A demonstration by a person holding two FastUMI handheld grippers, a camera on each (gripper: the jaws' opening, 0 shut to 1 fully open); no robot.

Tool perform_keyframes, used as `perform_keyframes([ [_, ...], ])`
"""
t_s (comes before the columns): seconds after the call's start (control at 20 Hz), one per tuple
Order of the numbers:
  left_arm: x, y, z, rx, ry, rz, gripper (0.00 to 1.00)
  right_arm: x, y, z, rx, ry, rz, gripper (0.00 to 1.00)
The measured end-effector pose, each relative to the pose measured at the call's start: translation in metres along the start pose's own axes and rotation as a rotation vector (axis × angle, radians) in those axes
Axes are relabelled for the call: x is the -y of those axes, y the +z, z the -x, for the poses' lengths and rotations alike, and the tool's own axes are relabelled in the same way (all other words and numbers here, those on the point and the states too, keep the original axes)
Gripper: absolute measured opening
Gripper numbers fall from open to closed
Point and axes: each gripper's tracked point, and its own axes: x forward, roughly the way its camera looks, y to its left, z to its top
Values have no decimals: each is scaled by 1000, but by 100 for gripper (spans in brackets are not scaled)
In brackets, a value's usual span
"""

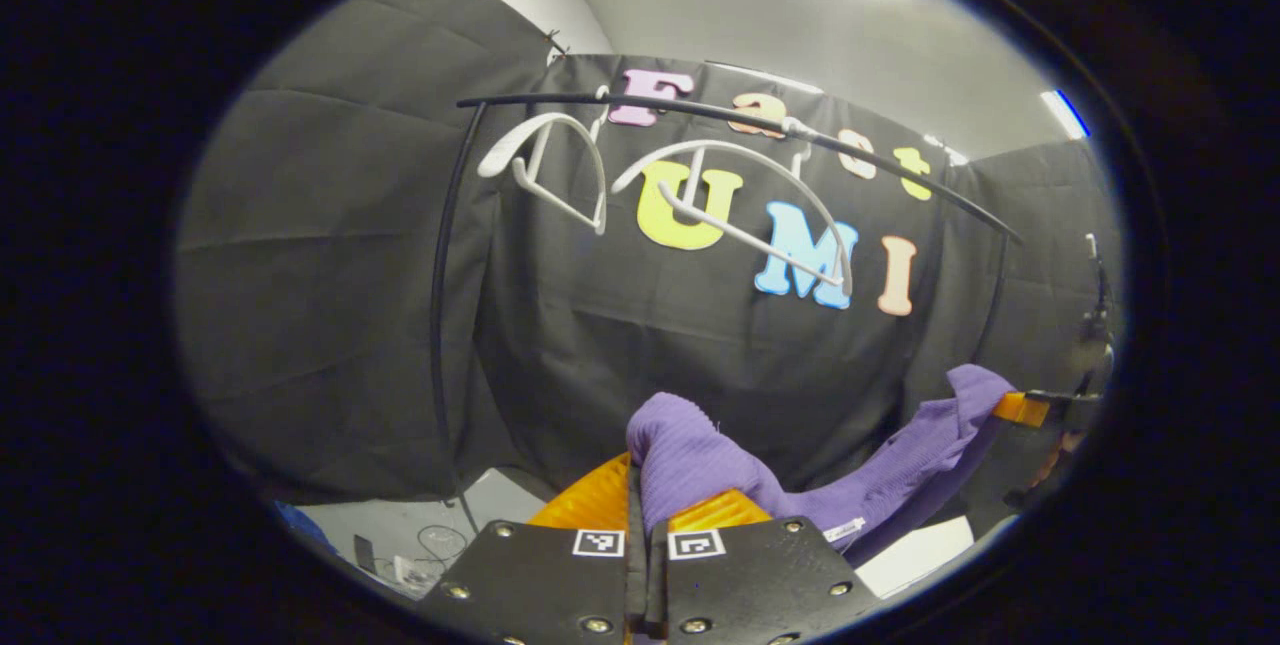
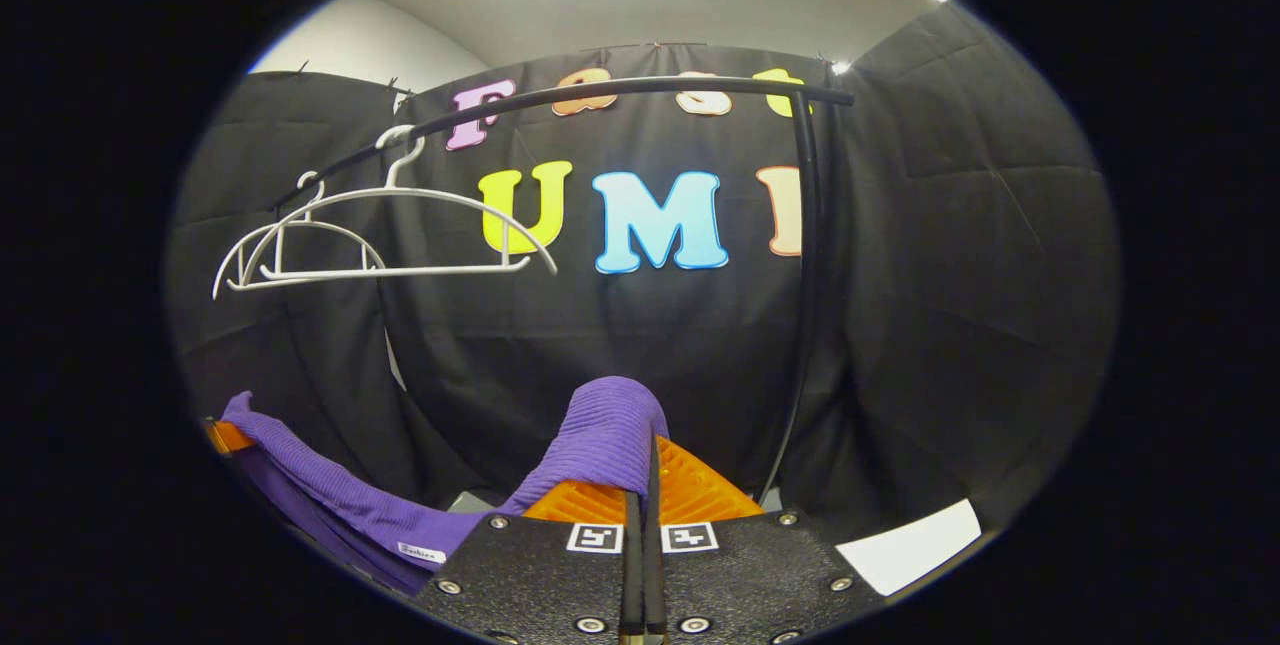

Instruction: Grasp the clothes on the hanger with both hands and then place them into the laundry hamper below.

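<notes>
In the left gripper view, we see the left gripper [image 1: 640, 500] with its two fingers drawn together and a fold of the purple ribbed garment [image 1: 700, 470] clamped between them; the cloth bulges up over the fingertips. From there the garment sags and runs to the right, where its far end is pinched by the right gripper [image 1: 1030, 410] at the edge of the view. A small label [image 1: 843, 529] is sewn at the garment's lower hem.

In the right gripper view, we see the right gripper [image 2: 645, 485] likewise closed to a narrow gap, with a fold of the same garment [image 2: 605, 440] gripped between both fingers and draped over the left finger. The cloth hangs in a slack band down to the left, ending at the left gripper [image 2: 225, 437] near the view's edge.

The garment is thus held between both grippers, free of the hangers and below the rail.

Above, a black clothes rail [image 2: 620, 90] spans the booth on black uprights. Two white plastic hangers [image 2: 385, 230] hang bare from it, side by side toward its left end in the right gripper view. A white sheet [image 2: 910, 545] lies low on the right, and grey floor [image 1: 410, 530] with loose cables shows low in the left gripper view.
</notes>
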Motion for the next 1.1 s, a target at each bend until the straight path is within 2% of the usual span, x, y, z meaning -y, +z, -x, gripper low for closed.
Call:
perform_keyframes([
  [0.15,-12,-30,20,-47,-58,-16,1,-15,-23,32,-31,-35,-20,0],
  [0.2,-18,-41,24,-71,-61,-24,5,-21,-33,39,-50,-38,-25,0],
  [0.25,-21,-54,26,-94,-69,-25,5,-26,-40,50,-71,-36,-34,0],
  [0.3,-22,-66,30,-116,-81,-22,1,-29,-49,56,-91,-36,-42,0],
  [0.4,-23,-86,35,-152,-94,-32,1,-37,-77,64,-152,-33,-51,0],
  [0.45,-25,-99,35,-171,-96,-38,5,-40,-93,66,-191,-29,-56,0],
  [0.5,-24,-112,34,-187,-100,-43,5,-43,-109,68,-233,-25,-64,0],
  [0.55,-21,-126,32,-212,-102,-45,1,-45,-126,69,-275,-25,-71,0],
  [0.6,-19,-137,28,-234,-110,-44,5,-46,-142,68,-311,-29,-81,0],
  [0.65,-17,-148,20,-256,-123,-45,1,-48,-157,66,-344,-31,-92,0],
  [0.75,-7,-164,9,-300,-154,-62,1,-57,-190,58,-422,-27,-109,0],
  [1.1,41,-227,-21,-410,-252,-107,1,-81,-249,42,-543,7,-126,0],
])
